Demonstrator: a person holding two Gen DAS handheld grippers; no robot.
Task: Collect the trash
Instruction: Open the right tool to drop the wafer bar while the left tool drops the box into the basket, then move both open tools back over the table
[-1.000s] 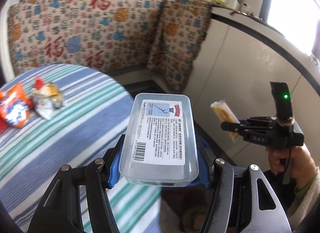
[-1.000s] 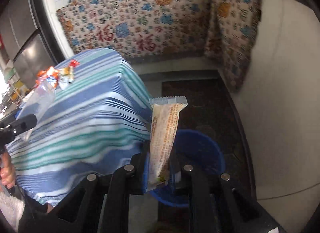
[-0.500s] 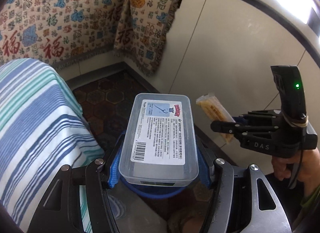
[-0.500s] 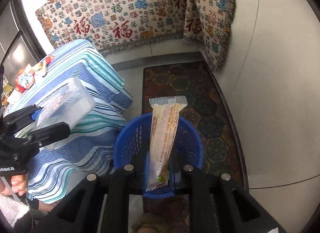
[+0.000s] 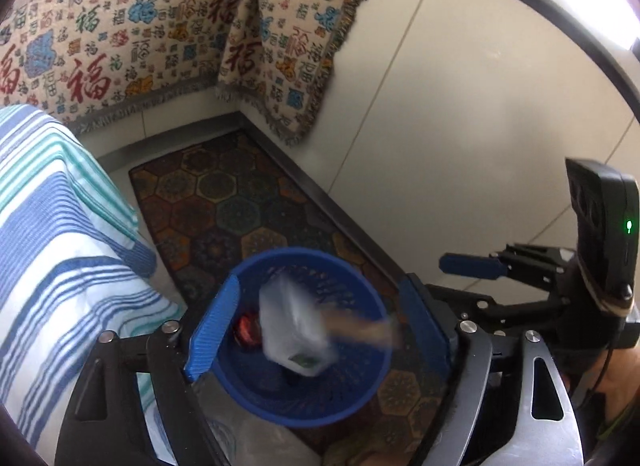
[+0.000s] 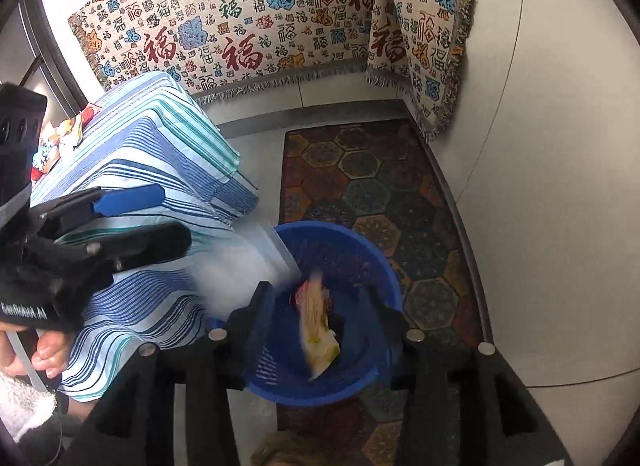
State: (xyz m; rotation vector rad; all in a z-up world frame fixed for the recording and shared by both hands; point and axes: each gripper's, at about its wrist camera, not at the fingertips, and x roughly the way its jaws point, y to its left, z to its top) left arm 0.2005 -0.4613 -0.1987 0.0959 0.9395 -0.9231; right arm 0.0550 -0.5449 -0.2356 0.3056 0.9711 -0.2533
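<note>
Both grippers now spread wide, empty: left gripper (image 5: 316,330) has let go of the clear plastic box (image 5: 294,330), right gripper (image 6: 320,302) the snack wrapper (image 6: 318,324). Both items are blurred, below the fingers, inside the blue basket (image 6: 384,266) on the patterned mat (image 6: 360,169).

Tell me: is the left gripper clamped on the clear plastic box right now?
No: the left gripper is open, and the clear plastic box is blurred in mid-fall over the blue basket.

plastic box (image 5: 294,332) and snack wrapper (image 6: 318,324) motion-blurred over blue bin (image 5: 362,406); bin contents unreadable, tabletop (image 6: 132,153) wrappers (image 6: 60,137) too small.
</note>
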